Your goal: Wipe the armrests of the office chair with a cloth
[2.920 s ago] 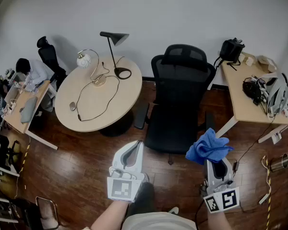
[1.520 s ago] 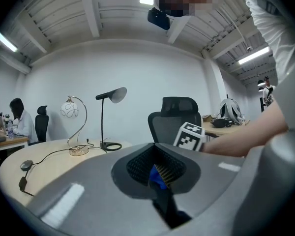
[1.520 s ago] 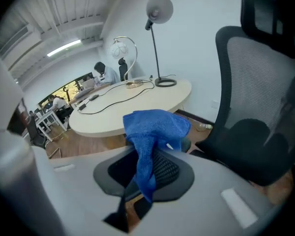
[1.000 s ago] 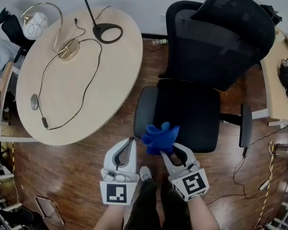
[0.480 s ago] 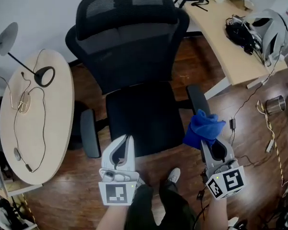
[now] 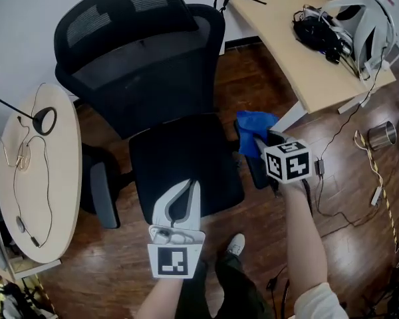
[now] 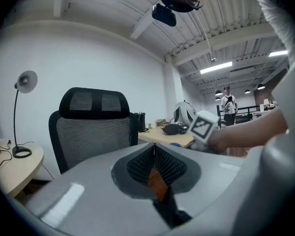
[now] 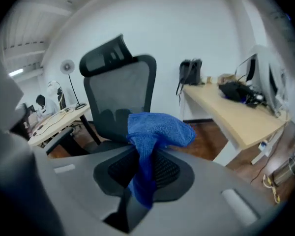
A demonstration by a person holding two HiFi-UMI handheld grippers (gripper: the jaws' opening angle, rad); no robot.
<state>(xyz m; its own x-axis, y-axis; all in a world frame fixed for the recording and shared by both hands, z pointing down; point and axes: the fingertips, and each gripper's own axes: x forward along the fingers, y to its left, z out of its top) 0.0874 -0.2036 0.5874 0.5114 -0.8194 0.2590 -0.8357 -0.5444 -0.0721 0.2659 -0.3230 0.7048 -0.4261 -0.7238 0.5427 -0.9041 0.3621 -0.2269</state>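
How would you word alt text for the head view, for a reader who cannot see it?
The right gripper clamps a blue cloth at one armrest of a black office chair, seen from above. The left gripper hangs shut and empty before the seat.

The cloth (image 8: 155, 127) is blue, nappy microfibre. The chair (image 6: 139, 72) has a black open-mesh back and a matt fabric seat; its armrest (image 6: 100, 195) looks like matt grey plastic. The floor (image 6: 253, 78) is dark, glossy wood. The worktop (image 6: 306, 58) is pale, smooth wood. The left gripper (image 7: 154, 149) is smooth grey plastic with a soft sheen, its pads (image 7: 137, 165) black and dimpled
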